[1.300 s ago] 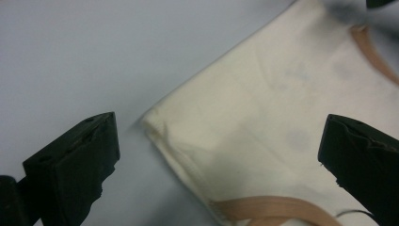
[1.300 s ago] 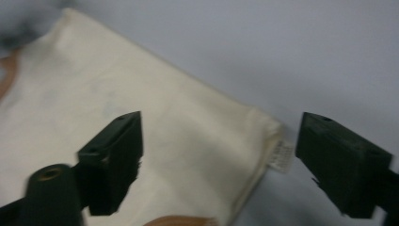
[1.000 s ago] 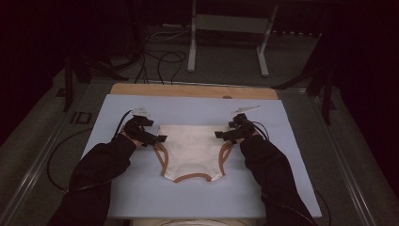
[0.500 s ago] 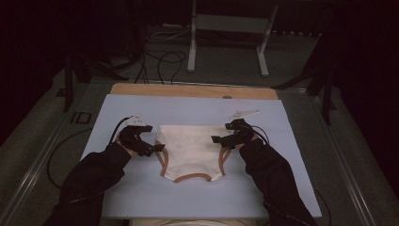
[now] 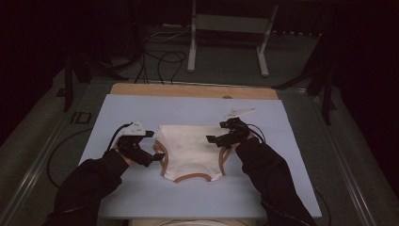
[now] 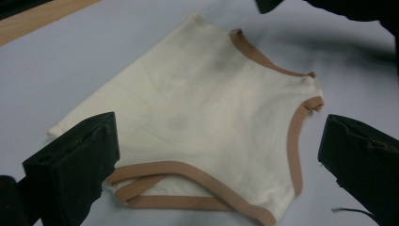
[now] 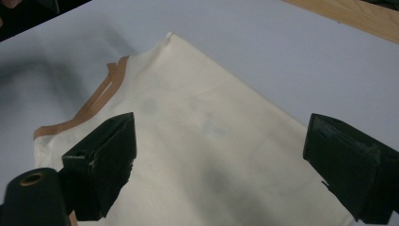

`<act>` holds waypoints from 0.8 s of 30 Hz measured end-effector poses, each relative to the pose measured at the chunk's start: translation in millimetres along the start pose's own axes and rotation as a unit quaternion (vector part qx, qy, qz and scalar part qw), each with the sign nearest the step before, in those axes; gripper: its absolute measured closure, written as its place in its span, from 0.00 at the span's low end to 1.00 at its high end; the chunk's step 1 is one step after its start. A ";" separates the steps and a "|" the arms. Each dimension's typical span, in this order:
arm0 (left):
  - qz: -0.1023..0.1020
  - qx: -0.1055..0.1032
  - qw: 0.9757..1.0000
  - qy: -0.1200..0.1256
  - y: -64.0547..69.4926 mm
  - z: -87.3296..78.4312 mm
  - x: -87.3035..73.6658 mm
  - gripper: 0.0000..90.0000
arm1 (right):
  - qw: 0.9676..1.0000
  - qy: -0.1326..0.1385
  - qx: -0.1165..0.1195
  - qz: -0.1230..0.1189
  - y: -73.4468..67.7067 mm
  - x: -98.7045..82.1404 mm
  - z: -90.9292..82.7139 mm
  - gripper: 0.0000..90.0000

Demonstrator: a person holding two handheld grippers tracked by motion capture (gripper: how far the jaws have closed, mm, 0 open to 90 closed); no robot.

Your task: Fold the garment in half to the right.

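My left gripper (image 5: 149,146) hangs just over the left edge of the underpants (image 5: 190,151). Its jaws are wide apart and hold nothing; in the left gripper view the cloth (image 6: 207,127) lies flat between them. The underpants are cream with a brown band along the leg holes. They lie in the middle of the pale blue mat (image 5: 113,113). The wide straight edge points away from me, toward the wooden strip (image 5: 188,90) at the far side of the table. The narrow part with the brown band points back to me. So the long way runs from left to right.

My right gripper (image 5: 217,133) is over the right edge of the underpants, jaws wide apart too, and empty. In the right gripper view the cloth (image 7: 221,155) spreads under them. Nothing lies in the way on the mat. Cables (image 5: 160,56) and a metal stand (image 5: 226,28) sit on the floor past the table.

Half a second ago my left gripper was a bit farther from the cloth; now it is closer in.
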State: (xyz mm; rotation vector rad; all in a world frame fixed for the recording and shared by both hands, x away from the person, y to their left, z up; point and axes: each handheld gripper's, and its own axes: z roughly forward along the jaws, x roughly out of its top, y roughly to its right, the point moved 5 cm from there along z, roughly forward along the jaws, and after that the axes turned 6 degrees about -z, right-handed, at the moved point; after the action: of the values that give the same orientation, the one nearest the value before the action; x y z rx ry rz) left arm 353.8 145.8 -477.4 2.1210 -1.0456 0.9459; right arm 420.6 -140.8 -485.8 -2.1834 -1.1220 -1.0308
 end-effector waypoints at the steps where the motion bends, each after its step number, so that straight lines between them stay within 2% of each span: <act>1: 0.005 -0.001 1.000 0.001 1.9 -0.5 -0.6 0.00 | 1.000 0.000 0.000 -0.001 -1.0 1.3 1.1 0.11; 8: 0.018 -0.012 1.000 0.001 15.1 3.3 -8.5 0.00 | 1.000 -0.001 0.009 -0.008 -6.8 11.2 12.4 0.11; 16: 0.036 -0.021 0.999 0.003 23.1 8.9 -19.9 0.00 | 1.000 -0.001 0.018 -0.016 -15.0 21.2 27.7 0.11; 24: 0.060 -0.026 0.998 -0.013 31.5 15.2 -29.7 0.00 | 0.999 -0.006 0.029 -0.029 -22.4 34.5 43.9 0.11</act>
State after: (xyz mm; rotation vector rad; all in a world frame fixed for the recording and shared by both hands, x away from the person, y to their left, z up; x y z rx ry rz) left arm 319.6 130.5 -503.9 2.0518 -1.2094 0.9382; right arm 432.9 -82.0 -483.4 -2.1270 -1.2124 -0.9979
